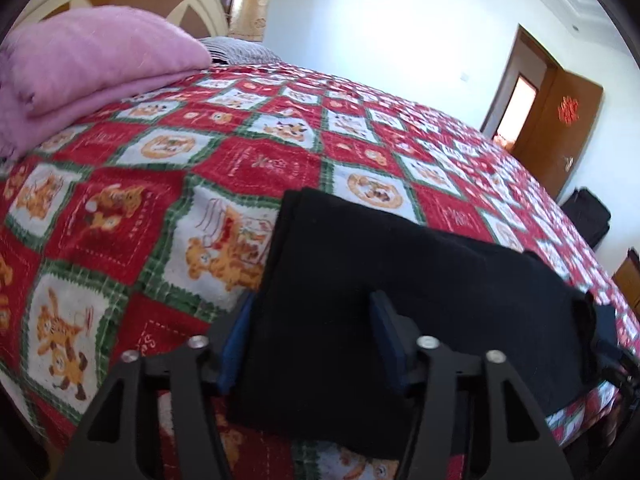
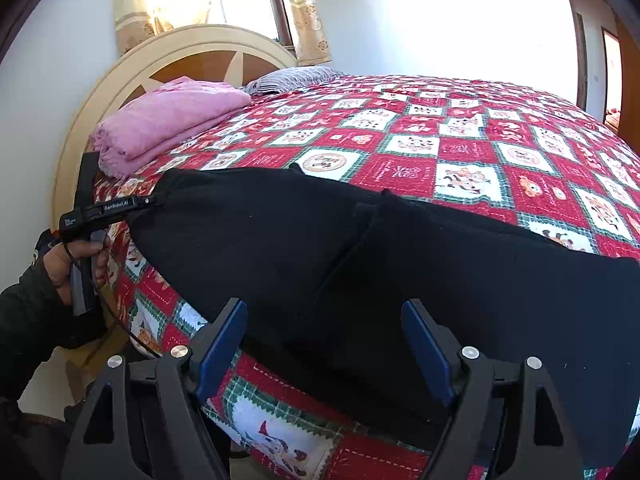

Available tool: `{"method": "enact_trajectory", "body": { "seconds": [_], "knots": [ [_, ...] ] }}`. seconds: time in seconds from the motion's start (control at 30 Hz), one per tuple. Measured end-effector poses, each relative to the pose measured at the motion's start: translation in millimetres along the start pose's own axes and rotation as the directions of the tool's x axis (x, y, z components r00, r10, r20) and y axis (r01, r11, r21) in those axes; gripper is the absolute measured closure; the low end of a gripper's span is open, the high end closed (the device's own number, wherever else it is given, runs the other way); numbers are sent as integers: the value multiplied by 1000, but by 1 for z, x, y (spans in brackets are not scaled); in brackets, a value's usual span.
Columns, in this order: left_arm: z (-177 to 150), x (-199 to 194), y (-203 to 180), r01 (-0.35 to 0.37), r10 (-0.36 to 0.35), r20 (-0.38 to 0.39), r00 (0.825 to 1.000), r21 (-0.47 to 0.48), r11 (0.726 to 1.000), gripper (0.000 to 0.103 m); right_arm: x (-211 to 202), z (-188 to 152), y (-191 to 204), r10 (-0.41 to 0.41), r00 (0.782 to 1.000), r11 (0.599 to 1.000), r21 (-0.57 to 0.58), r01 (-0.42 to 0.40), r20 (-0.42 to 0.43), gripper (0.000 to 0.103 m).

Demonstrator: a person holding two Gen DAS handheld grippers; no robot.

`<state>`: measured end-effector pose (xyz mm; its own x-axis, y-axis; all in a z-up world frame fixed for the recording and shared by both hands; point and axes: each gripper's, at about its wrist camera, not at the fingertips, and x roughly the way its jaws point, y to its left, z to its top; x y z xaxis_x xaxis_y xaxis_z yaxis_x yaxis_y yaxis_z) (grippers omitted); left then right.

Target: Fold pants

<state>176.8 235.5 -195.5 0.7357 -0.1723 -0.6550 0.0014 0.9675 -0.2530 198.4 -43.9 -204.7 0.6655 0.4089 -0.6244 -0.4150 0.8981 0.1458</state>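
Black pants (image 1: 400, 300) lie along the near edge of a bed with a red, white and green patterned quilt (image 1: 240, 160). They also show in the right wrist view (image 2: 320, 248), folded lengthwise with a seam running down the middle. My left gripper (image 1: 312, 332) is open, its blue pads astride the left end of the pants. In the right wrist view it (image 2: 158, 200) sits at the pants' far left end. My right gripper (image 2: 324, 344) is open, its blue fingers (image 2: 424, 344) just above the pants' near edge. Neither holds the fabric.
A folded pink blanket (image 2: 172, 120) lies by the cream and brown headboard (image 2: 192, 48), with a grey striped pillow (image 2: 296, 76) behind it. A brown door (image 1: 560, 136) stands open at the right, and a black bag (image 1: 588, 216) sits on the floor near it.
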Motion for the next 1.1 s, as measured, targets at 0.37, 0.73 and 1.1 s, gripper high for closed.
{"method": "enact_trajectory", "body": {
  "seconds": [0.37,0.73,1.1],
  "knots": [
    [4,-32,-16,-6,7,36,999,-18,1000,75,-3,1,-6,-18,1000,1000,22,18,16,22],
    [20,-68,-32,227,-216,126,968,-80,971,77,-32,17,-23,-90,995,990,109,85,42,22],
    [40,-99,-117,425,-422,135,896,8,905,79,-94,20,-73,-186,980,963,213,168,65,22]
  ]
}}
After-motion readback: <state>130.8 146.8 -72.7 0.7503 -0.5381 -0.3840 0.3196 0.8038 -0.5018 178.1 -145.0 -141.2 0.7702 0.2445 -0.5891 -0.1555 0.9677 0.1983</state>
